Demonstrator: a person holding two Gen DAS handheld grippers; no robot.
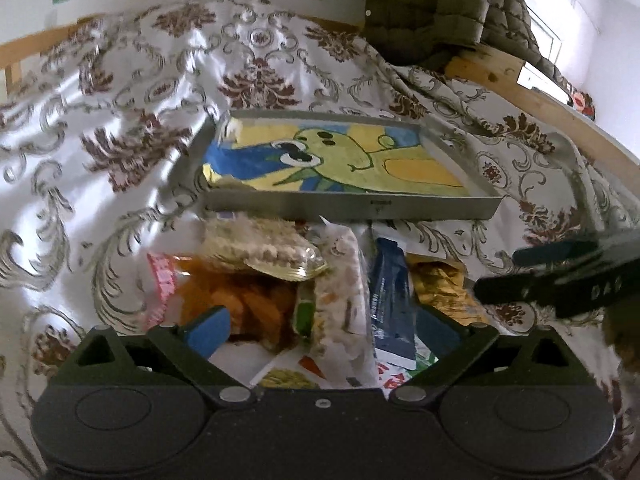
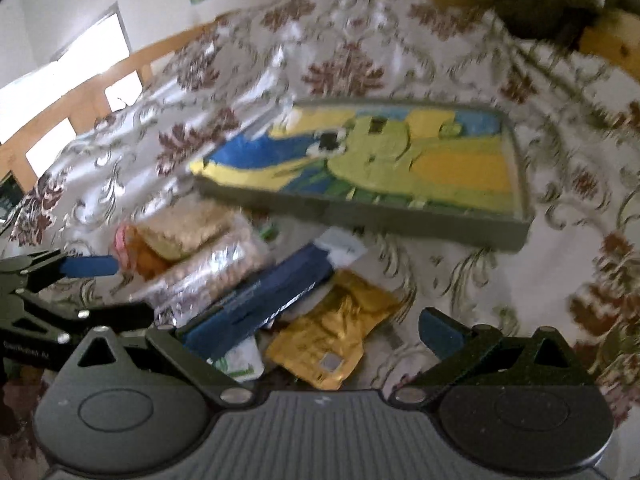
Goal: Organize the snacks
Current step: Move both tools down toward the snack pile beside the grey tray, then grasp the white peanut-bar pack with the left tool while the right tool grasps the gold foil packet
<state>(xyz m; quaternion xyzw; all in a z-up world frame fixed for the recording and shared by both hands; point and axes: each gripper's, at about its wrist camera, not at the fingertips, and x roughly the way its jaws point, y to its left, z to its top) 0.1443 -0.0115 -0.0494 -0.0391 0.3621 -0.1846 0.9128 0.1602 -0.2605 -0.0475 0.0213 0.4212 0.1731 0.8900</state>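
Note:
A heap of snack packets lies on the patterned cloth in front of a shallow grey tray (image 1: 352, 206) (image 2: 360, 220) lined with a green-and-yellow drawing. In the heap I see an orange snack bag (image 1: 248, 304), a clear pack of pale biscuits (image 1: 256, 246) (image 2: 188, 226), a white nut bar (image 1: 340, 292), a dark blue bar (image 1: 390, 304) (image 2: 260, 298) and a gold packet (image 1: 438, 284) (image 2: 332, 336). My left gripper (image 1: 324, 330) hovers open just over the heap. My right gripper (image 2: 312, 336) is open above the blue bar and gold packet; nothing is held.
The right gripper's fingers (image 1: 560, 280) show at the right of the left wrist view, and the left gripper (image 2: 60, 276) at the left of the right wrist view. A quilted olive jacket (image 1: 432, 4) hangs at the back. A wooden rail (image 1: 520, 84) borders the cloth.

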